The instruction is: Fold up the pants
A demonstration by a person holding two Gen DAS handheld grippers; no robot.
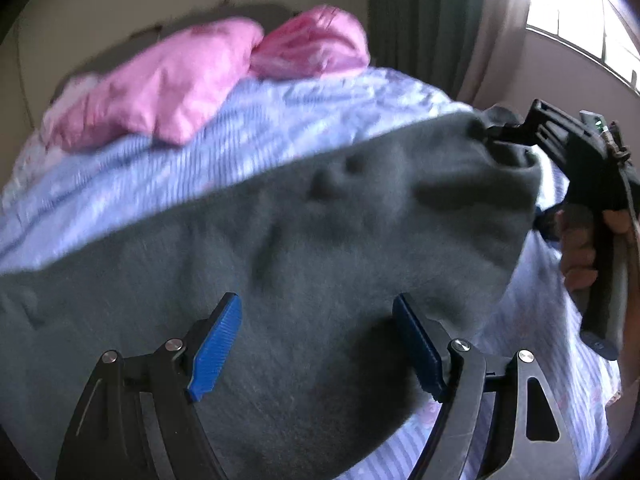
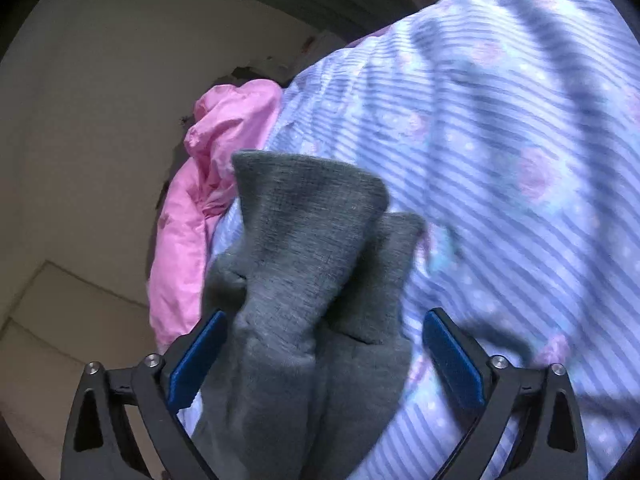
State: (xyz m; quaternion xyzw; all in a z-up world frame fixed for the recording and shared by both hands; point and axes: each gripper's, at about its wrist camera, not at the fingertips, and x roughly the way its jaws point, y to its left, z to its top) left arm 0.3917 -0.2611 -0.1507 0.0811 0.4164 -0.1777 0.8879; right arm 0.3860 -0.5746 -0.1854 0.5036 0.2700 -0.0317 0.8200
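Dark grey knit pants (image 1: 320,240) lie spread across a bed. My left gripper (image 1: 318,344) is open just above the cloth, blue pads apart, nothing between them. In the left wrist view my right gripper (image 1: 500,132) is at the pants' far right end, its fingertips against the bunched cloth. In the right wrist view my right gripper (image 2: 324,344) stands with jaws wide apart and the pants' ribbed cuff ends (image 2: 308,216) lie between the blue pads (image 2: 452,356), not pinched.
The bed has a lilac striped sheet (image 2: 500,140). Crumpled pink bedding (image 1: 168,92) lies at the far side, also in the right wrist view (image 2: 208,184). A green curtain (image 1: 424,16) and a bright window (image 1: 588,32) stand beyond.
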